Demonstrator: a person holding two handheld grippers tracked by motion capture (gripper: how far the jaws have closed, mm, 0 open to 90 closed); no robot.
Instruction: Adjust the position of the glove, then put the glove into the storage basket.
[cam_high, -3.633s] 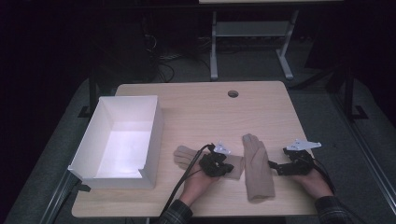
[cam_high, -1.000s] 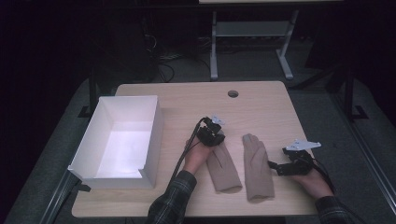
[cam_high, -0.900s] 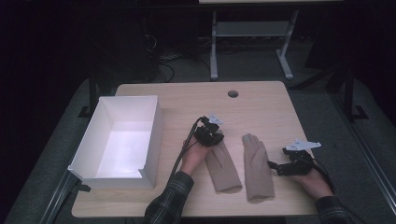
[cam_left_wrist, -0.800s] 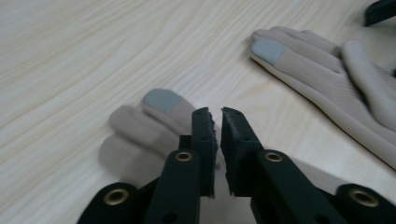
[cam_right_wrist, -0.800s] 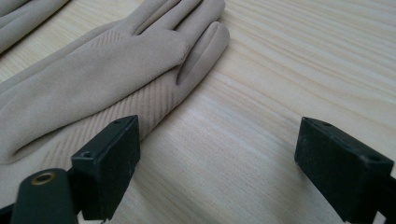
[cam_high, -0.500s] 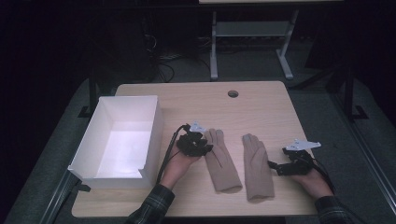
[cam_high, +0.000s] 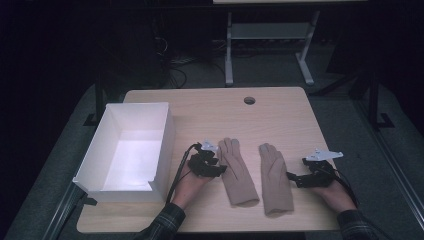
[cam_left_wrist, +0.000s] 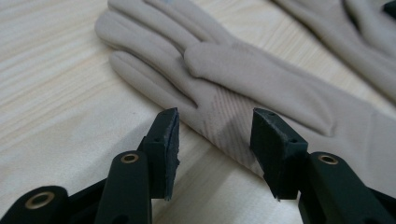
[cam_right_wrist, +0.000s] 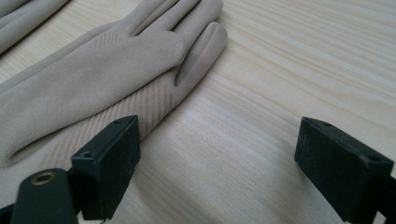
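Two beige gloves lie flat on the worktop (cam_high: 300, 115), side by side, a strip of bare wood between them, fingers pointing away from the person and cuffs toward the near edge. The left glove (cam_high: 237, 172) runs a touch slanted, its cuff end angling in toward the right glove (cam_high: 274, 179).

The left gripper (cam_high: 216, 167) sits just beside the left glove's outer edge, level with the base of its fingers. In the left gripper view that glove (cam_left_wrist: 243, 79) lies directly ahead of the jaws, its long axis crossing the view on a diagonal, its ribbed edge in line with the gap between the jaws. They have just been opening, stand partly apart and press on no cloth.

The right gripper (cam_high: 295, 180) waits beside the right glove's outer edge, jaws spread wide. In the right gripper view its glove (cam_right_wrist: 116, 60) lies ahead and off toward one jaw, bare wood in the gap.

Each hand is nearest its own glove. My read: the left is the better lined up, needing only a short push forward onto the glove's edge. The white box (cam_high: 112, 177) stands further out on that same side.
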